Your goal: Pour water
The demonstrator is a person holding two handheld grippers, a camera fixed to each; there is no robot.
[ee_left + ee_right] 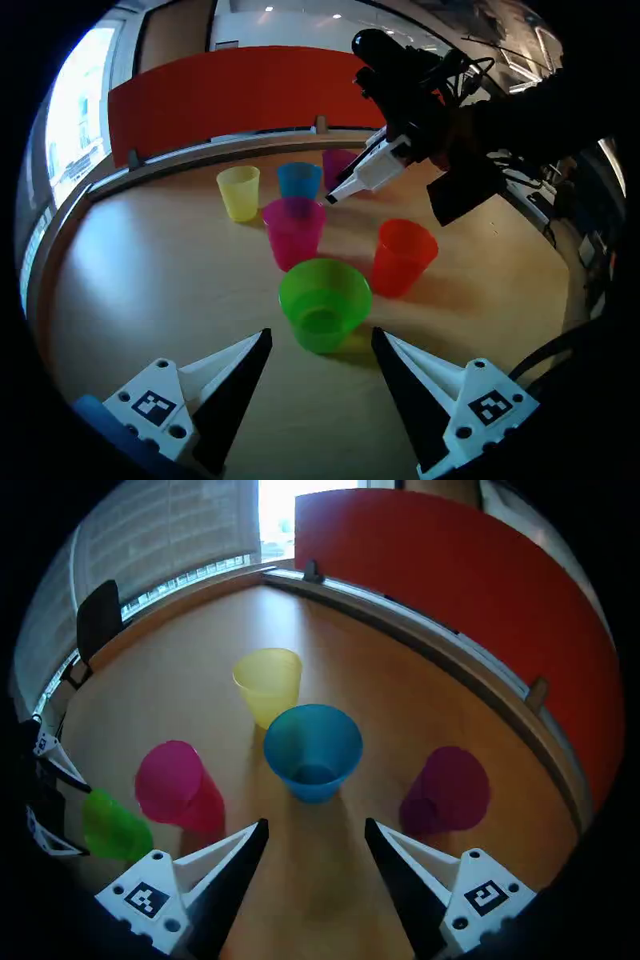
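Fingers (232,376) of left gripper (320,334) spread wide, nothing held. Green cup (324,304) upright dead ahead, just beyond the tips and centred on the gap; long axis vertical, mouth up. By my reading, a straight push forward would bring it between the fingers. Right gripper (314,824) also wide open and empty, lined up on blue cup (312,752), which stands just past its tips. So each hand has 1 cup in front of it: left nearer green, right nearer blue.

Around green: red cup (402,254) just beyond on the right, pink cup (294,230) just beyond on the left, both close but apart from it. A careless approach could clip either. Farther: yellow cup (239,192) on the left, purple cup (334,164) at the far right of the group. 6 cups in all, every one upright on wooden table (160,272). Red partition (240,96) along the far edge. Water in any cup: cannot tell.
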